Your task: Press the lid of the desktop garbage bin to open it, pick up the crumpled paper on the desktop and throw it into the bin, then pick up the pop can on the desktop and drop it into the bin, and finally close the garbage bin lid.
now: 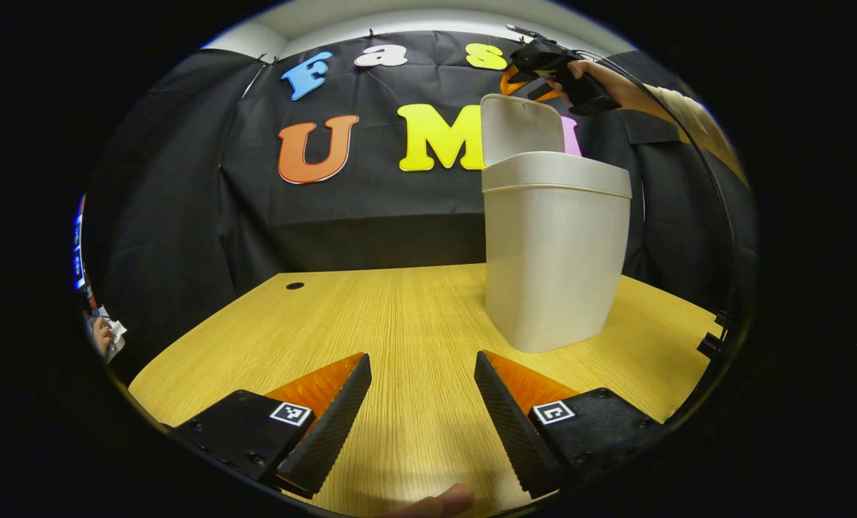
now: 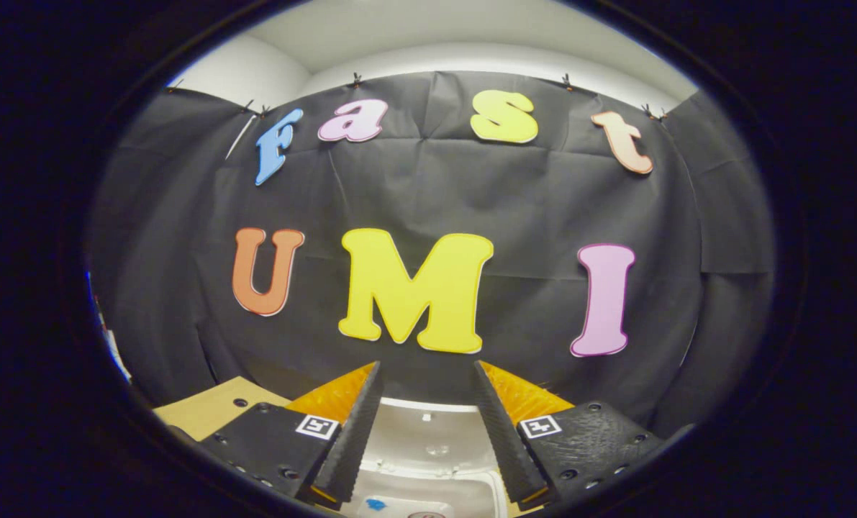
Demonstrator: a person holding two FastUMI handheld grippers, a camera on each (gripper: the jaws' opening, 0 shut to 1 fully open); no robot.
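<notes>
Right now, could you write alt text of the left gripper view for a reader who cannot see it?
A pale desktop garbage bin stands on a wooden table with its lid tipped up open. The left gripper hangs open over the tabletop in the foreground. Above the bin, a hand holds the right gripper near the top of the lid.

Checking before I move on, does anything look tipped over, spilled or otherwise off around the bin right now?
Nothing stands out. The garbage bin stands upright on the wooden desktop with its lid swung up and open. The right gripper hangs above it with fingers apart, and the left gripper is open over bare desktop.
</notes>
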